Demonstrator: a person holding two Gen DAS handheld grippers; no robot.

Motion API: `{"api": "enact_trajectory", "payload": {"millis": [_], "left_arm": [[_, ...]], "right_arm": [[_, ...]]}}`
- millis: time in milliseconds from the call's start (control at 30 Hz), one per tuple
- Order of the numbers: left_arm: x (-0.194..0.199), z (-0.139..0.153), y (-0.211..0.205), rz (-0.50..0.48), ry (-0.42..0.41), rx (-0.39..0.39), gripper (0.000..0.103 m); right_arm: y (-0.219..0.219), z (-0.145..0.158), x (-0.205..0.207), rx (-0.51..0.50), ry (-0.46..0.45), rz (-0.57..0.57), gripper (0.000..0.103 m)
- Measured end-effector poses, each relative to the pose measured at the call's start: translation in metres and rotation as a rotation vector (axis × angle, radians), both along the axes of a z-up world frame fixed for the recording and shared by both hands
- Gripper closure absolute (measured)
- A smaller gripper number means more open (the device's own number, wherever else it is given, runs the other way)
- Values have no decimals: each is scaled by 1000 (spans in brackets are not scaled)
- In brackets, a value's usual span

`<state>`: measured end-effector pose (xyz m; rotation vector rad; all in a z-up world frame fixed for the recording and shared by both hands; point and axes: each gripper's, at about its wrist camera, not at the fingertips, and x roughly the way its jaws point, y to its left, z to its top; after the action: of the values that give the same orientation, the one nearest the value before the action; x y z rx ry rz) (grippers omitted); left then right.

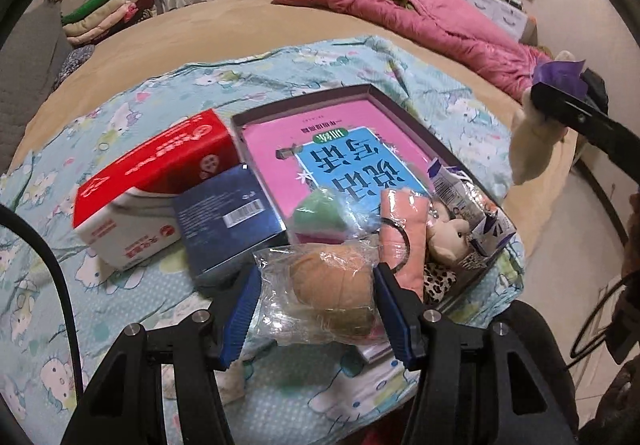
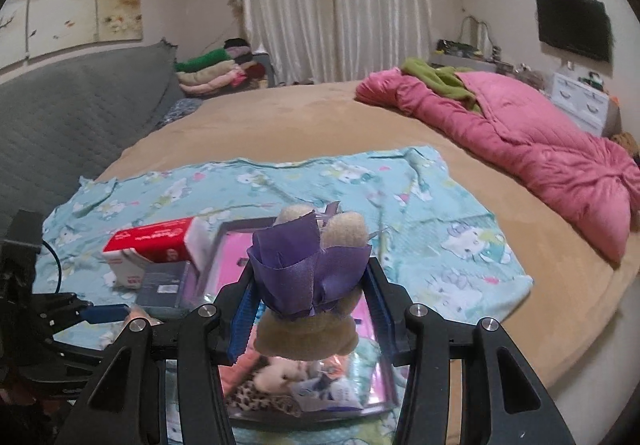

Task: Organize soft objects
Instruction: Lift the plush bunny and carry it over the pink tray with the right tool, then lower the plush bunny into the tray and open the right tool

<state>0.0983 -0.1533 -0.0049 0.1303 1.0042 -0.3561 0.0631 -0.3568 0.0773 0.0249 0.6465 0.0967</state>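
Observation:
My left gripper (image 1: pixel 318 285) is shut on a soft tan toy in a clear plastic bag (image 1: pixel 328 293), held over the near edge of a shallow box lid (image 1: pixel 304 101). The lid holds a pink book (image 1: pixel 340 149), a green and pink sponge toy (image 1: pixel 320 217), a pink cloth (image 1: pixel 402 229), a small plush (image 1: pixel 446 239) and a leopard-print piece (image 1: pixel 438 281). My right gripper (image 2: pixel 312 285) is shut on a beige plush with a purple ribbon (image 2: pixel 308 273), held in the air above the lid (image 2: pixel 232 229). That plush also shows in the left wrist view (image 1: pixel 532 141).
A red and white tissue pack (image 1: pixel 152 181) and a dark blue box (image 1: pixel 228 217) lie left of the lid on a light blue cartoon sheet (image 1: pixel 120 117) over the tan bed (image 2: pixel 280 125). A pink quilt (image 2: pixel 520 137) lies at the right. Folded clothes (image 2: pixel 212 73) sit at the back.

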Motion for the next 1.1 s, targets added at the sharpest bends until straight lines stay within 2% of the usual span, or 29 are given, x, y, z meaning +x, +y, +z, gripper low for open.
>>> {"api": "enact_trajectory", "payload": {"millis": [100,233,467,667,1100], "left_arm": [[7,-8,-9,3,10,32,46],[13,-15,-15,0,8,52,46],[21,-24,-24,-6,18,47,46],[25,-31,-26,-6,35,39,46],[28,-38,-25,1,51,18,45]], "right_arm": [[-4,-6,1,13,26,12,51],[6,-12,4,-17,68,56,51],[25,-30,11,-92,149,107,51],[34,-60,25,-140,253,110,51],[42,-90,47,-116,241,78,51]]}}
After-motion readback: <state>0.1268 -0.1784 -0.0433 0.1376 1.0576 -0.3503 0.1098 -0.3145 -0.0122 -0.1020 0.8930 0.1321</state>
